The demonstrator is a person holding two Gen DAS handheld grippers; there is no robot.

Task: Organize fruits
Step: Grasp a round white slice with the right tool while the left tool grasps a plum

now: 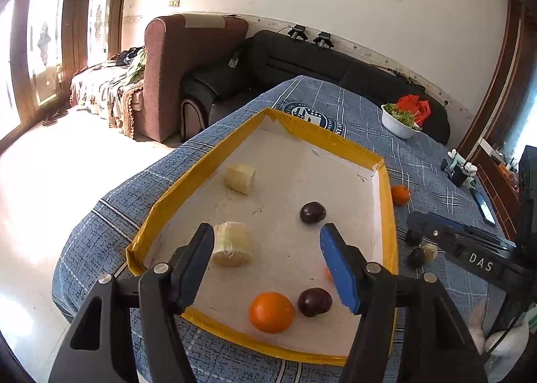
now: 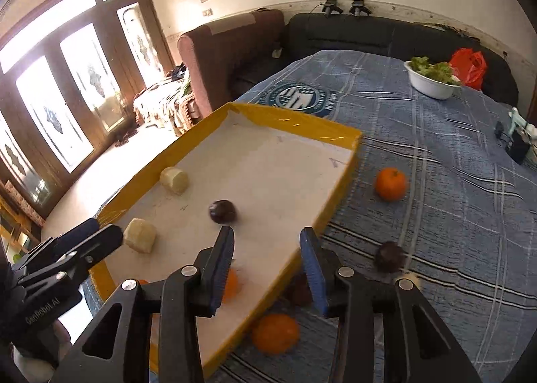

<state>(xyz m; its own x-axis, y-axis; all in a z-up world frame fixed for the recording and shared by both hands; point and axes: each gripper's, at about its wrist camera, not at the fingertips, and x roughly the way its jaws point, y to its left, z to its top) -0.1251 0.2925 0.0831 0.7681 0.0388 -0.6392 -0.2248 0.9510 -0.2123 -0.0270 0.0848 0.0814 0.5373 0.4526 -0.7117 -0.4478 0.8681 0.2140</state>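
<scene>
Left wrist view: the left gripper (image 1: 266,250) is open and holds nothing; an orange (image 1: 272,312) sits in the tray (image 1: 386,215) just below it. Right wrist view: the right gripper (image 2: 266,260) is partly open and empty. I think another orange (image 2: 276,333), below it outside the tray, comes next.

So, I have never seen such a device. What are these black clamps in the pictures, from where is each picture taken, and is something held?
They are two hand-held grippers; a person carries one in each hand. Each has a wide-angle camera looking along its two fingers, so one picture comes from the left gripper and the other from the right gripper.

On the blue cloth lies a shallow yellow-edged tray. Inside it are two pale cut pieces, two dark plums and an orange. Outside, on the cloth, lie another orange, a plum and more fruit near the tray's edge. A white bowl of greens stands farther back.

Both grippers are open and hold nothing.
</scene>
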